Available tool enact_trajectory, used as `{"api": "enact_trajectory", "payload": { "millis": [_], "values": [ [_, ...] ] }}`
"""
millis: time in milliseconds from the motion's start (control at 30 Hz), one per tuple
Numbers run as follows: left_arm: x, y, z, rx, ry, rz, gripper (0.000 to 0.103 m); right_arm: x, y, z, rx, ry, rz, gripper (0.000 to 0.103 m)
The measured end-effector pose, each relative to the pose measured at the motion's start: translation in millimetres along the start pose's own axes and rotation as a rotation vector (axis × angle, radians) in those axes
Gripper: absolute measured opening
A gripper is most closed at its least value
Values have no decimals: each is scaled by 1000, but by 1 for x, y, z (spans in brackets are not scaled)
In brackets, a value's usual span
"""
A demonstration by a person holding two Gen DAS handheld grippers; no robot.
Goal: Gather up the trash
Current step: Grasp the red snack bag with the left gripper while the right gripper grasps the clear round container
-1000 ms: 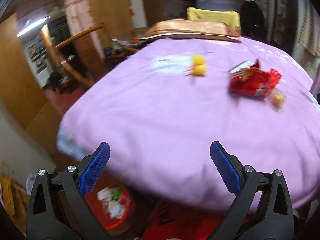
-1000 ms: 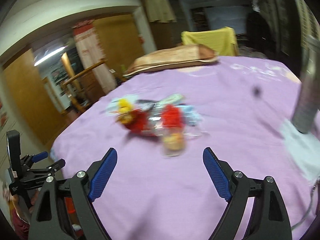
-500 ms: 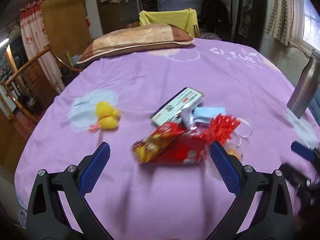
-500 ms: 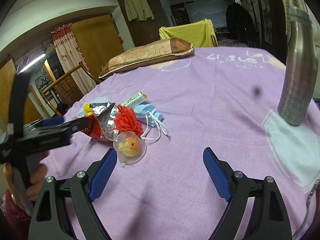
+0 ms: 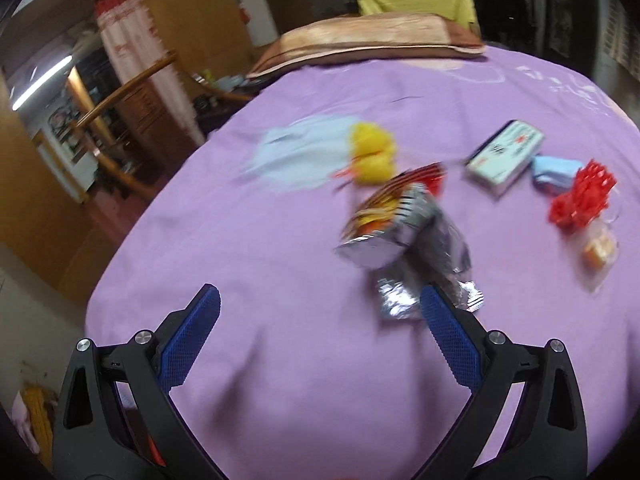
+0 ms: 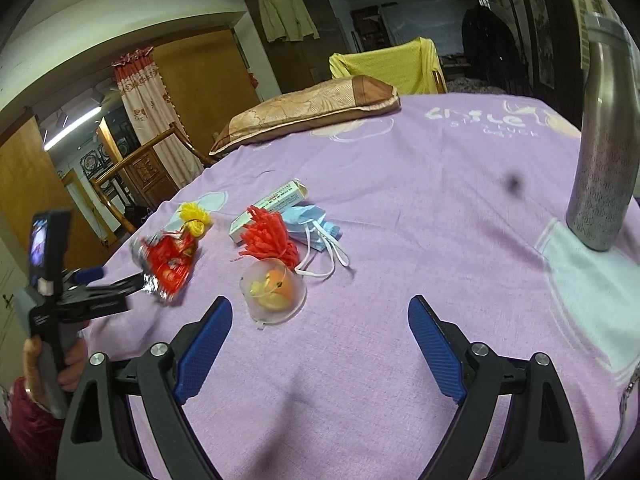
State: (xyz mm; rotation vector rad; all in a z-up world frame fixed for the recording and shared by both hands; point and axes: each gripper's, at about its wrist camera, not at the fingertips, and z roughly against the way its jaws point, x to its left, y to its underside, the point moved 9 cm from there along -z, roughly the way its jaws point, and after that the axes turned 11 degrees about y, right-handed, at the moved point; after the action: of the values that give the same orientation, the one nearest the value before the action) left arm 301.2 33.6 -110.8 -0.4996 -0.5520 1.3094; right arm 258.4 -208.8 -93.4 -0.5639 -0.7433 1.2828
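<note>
Trash lies on a purple bedsheet (image 5: 256, 240). In the left wrist view a crumpled foil snack bag (image 5: 404, 240) lies just ahead of my open left gripper (image 5: 320, 320), its near end by the right finger. Beyond it are a yellow pom-pom (image 5: 372, 156), a small box (image 5: 506, 156), a blue face mask (image 5: 556, 168), a red pom-pom (image 5: 582, 196) and a clear plastic cup (image 5: 598, 252) with orange scraps inside. In the right wrist view that cup (image 6: 274, 292) stands just beyond my open right gripper (image 6: 320, 320), near its left finger. The left gripper (image 6: 116, 280) reaches the snack bag (image 6: 168, 264).
A tall steel bottle (image 6: 604, 152) stands on the sheet at the right. A brown pillow (image 6: 308, 112) lies at the far end, with a yellow-draped chair (image 6: 384, 64) behind it. A hand (image 6: 48, 360) holds the left gripper at the bed's left edge. Wooden furniture (image 5: 132, 92) stands beyond that edge.
The left wrist view has swung left and closed on the snack bag, which now shows its foil side by the right finger. The right gripper has crept a little closer to the cup.
</note>
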Motion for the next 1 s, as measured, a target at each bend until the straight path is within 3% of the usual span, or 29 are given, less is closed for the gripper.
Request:
{"api": "enact_trajectory", "payload": {
  "millis": [100,233,467,700,867,1000],
  "values": [
    [20,18,19,-8,-1,25,96,1,0,1,-6,-2,6,91],
    [14,19,38,-53,44,29,96,-2,0,-1,12,0,-10,91],
    [-30,-26,23,-100,152,9,96,-9,5,-12,72,-12,-56,91],
    [-48,-51,-34,-33,198,16,96,-8,8,-18,100,-20,-58,91],
    [-45,-43,-68,43,200,34,96,-8,9,-20,109,-21,-66,91],
    [-45,-36,-78,103,260,64,96,-8,9,-21,115,-20,-67,91]
  ]
}}
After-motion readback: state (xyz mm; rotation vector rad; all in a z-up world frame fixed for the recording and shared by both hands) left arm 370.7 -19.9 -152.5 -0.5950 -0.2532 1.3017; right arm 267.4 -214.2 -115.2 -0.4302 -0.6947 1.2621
